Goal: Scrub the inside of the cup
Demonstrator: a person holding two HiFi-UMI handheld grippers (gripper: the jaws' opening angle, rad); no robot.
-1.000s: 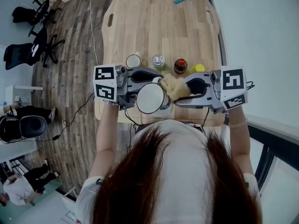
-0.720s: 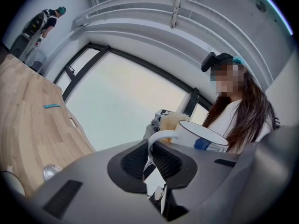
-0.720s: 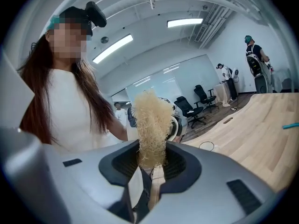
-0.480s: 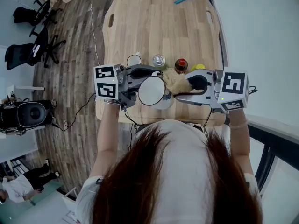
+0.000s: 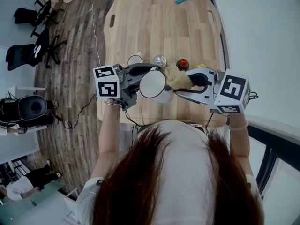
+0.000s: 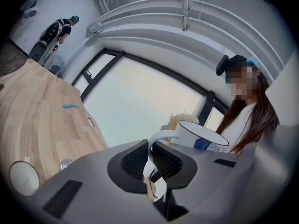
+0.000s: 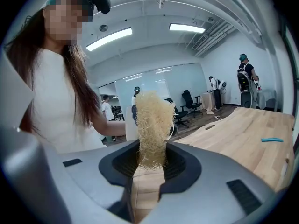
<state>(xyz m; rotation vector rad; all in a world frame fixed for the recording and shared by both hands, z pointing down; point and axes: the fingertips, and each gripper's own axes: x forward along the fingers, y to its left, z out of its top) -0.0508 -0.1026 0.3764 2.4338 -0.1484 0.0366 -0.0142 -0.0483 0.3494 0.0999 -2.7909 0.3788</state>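
left tongs [image 5: 146, 77] [image 6: 149, 157]: your left one is closed on the cup's handle, with the loop pinched between the ribbed pads.
cup [image 5: 152, 84] [image 6: 202, 137]: white with a dark rim line, held up off the counter in front of you. in the head view the mouth faces up toward you.
right tongs [image 5: 189, 81] [image 7: 150, 164]: your right one is clamped on the base of the scrubber, jaws nearly together, with fibres packed between them.
scrubber [image 5: 176, 78] [image 7: 152, 119]: a pale, stringy wad sticking out past the jaw tips. it sits just beside the cup's right side, outside the mouth. can't tell if it's touching the wall.
counter [image 5: 159, 27]: light wood, below both tools.
on counter: a small white bowl [image 5: 135, 59], a metal can [image 5: 160, 60], a dark bottle with a red cap [image 5: 182, 64] and a yellow item [image 5: 200, 66] stand in a row near the front edge. a blue strip [image 5: 186, 0] lies well apart at the far end.
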